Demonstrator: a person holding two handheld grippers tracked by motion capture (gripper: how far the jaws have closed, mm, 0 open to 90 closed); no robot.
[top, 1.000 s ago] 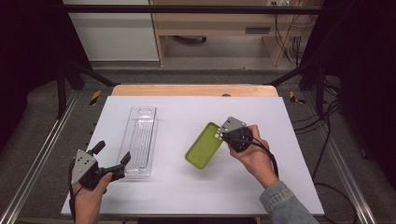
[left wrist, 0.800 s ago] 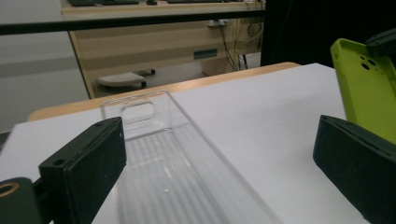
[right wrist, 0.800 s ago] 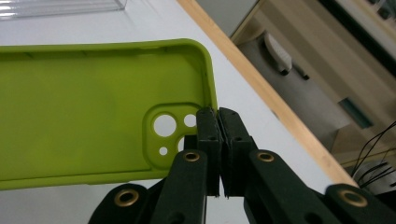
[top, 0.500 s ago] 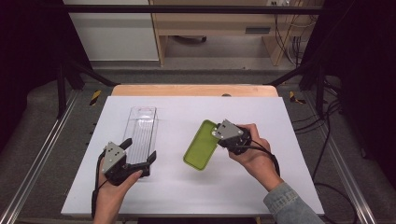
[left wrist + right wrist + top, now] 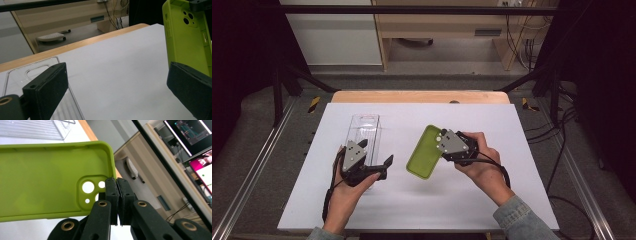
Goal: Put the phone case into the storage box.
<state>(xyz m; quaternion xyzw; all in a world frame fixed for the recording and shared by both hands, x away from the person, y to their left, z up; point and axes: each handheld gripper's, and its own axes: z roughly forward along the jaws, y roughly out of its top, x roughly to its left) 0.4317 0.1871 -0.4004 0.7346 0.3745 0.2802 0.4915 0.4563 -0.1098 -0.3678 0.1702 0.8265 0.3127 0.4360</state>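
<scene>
A lime-green phone case (image 5: 426,152) hangs tilted above the white table top, camera cut-out at its far end. My right gripper (image 5: 441,145) is shut on its rim beside that cut-out; in the right gripper view the pads (image 5: 111,191) pinch the thin wall of the green case (image 5: 50,175). A clear phone case (image 5: 363,131) lies flat to the left. My left gripper (image 5: 376,152) hovers over its near end, open wide with nothing between the jaws. In the left gripper view my left gripper (image 5: 118,92) frames bare table, the green case (image 5: 187,42) at right and the clear case (image 5: 30,72) at left.
A white sheet (image 5: 412,200) covers the table, with a wooden edge (image 5: 419,96) at the far side. Metal frame rails (image 5: 257,160) run along both sides. Cables (image 5: 557,150) lie on the floor at the right. A shelf unit (image 5: 437,30) stands behind the table.
My left gripper has travelled from the table's left front rightward to the clear case's near end. The right gripper with the green case has shifted slightly left and up.
</scene>
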